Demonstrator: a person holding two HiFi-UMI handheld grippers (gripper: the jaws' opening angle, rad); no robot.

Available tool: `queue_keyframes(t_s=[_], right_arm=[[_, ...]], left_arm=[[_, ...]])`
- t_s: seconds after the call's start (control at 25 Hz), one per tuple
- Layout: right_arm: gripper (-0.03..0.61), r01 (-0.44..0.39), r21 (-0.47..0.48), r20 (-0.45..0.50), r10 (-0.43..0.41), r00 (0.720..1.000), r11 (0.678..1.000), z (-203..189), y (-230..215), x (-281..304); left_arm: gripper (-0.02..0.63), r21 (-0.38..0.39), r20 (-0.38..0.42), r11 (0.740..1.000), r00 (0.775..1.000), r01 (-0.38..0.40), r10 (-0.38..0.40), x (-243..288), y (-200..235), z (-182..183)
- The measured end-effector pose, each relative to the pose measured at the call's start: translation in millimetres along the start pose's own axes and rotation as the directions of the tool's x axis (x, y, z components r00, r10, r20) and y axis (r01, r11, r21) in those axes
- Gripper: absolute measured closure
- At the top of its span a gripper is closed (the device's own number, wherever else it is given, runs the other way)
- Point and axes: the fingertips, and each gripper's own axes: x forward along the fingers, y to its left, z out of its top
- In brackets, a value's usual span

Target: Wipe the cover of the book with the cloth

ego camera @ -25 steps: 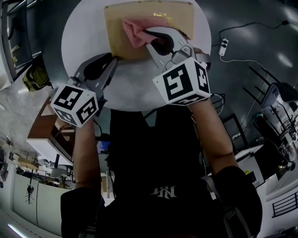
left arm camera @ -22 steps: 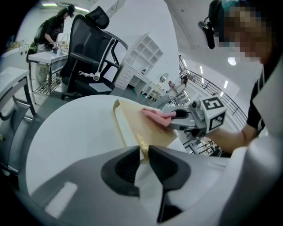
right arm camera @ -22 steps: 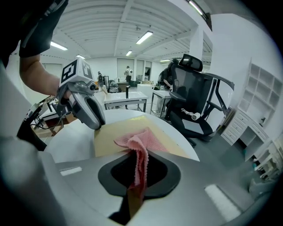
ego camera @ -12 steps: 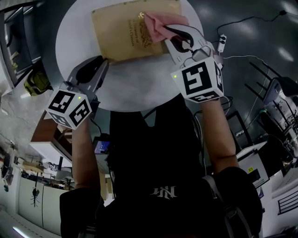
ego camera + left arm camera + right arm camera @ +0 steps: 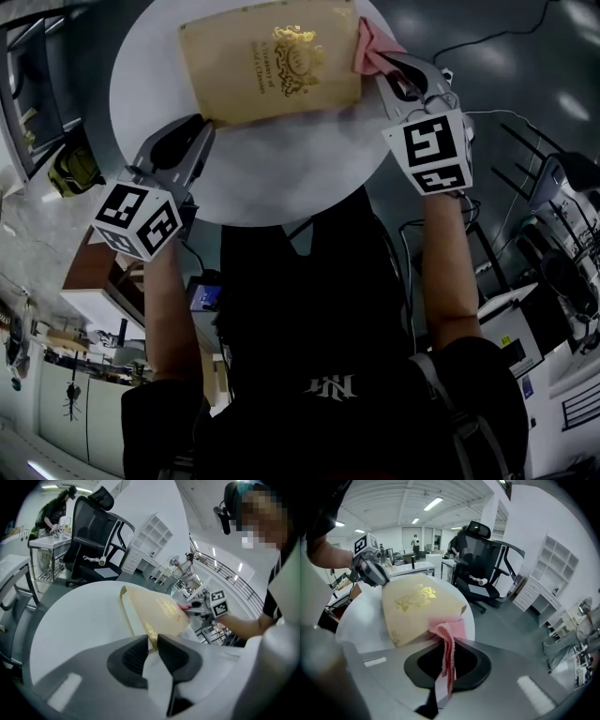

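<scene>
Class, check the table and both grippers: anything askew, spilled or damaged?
Nothing stands out. The left gripper pinches a corner of the book on the table; the right gripper holds the cloth at its edge.

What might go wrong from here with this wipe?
1. The left claw pinches only a corner of the book, so a hard stroke may swivel it.
2. The cloth in the right claw sits at the book's edge, near the table rim, and may slip off.

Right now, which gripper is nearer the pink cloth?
Right. The right gripper holds the pink cloth at the right edge of the tan book; the left gripper grips its near-left corner.
</scene>
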Motion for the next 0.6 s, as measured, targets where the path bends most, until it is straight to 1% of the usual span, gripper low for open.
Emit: queue_keyframes(t_s=[0.08,0.12,0.2,0.24,0.28,0.36,0.48,0.6], right_arm=[[0.566,0.033,0.014,-0.01,-0.033,0.999,0.999,-8,-8,-7],[0.566,0.053,0.016,0.006,-0.053,0.999,0.998,-4,-11,-14],[0.566,0.083,0.002,0.075,-0.083,0.994,0.997,17,-9,-27],[0.566,0.089,-0.02,0.115,-0.086,0.99,0.996,33,-4,-32],[0.566,0.088,-0.056,0.148,-0.079,0.986,0.995,49,3,-36],[0.566,0.06,-0.124,0.179,-0.037,0.983,0.99,78,24,-38],[0.566,-0.011,-0.146,0.221,0.043,0.974,0.989,116,62,-30],[0.566,-0.061,-0.183,0.28,0.111,0.953,0.981,148,95,-16]], left_arm=[[0.549,-0.005,0.004,1.0,1.0,0.004,-0.004,0,0,-1],[0.549,-0.005,0.007,1.0,1.0,0.007,-0.007,1,0,-1],[0.549,-0.004,0.013,1.0,1.0,0.01,-0.01,1,0,-1],[0.549,-0.006,0.017,1.0,1.0,0.011,-0.011,0,1,-1],[0.549,-0.009,0.021,1.0,1.0,0.013,-0.013,0,1,-1],[0.549,-0.015,0.029,1.0,0.999,0.019,-0.018,0,1,-2],[0.549,-0.013,0.035,1.0,0.999,0.025,-0.024,0,1,-2],[0.55,-0.013,0.043,0.999,0.999,0.034,-0.033,-1,1,-1]])
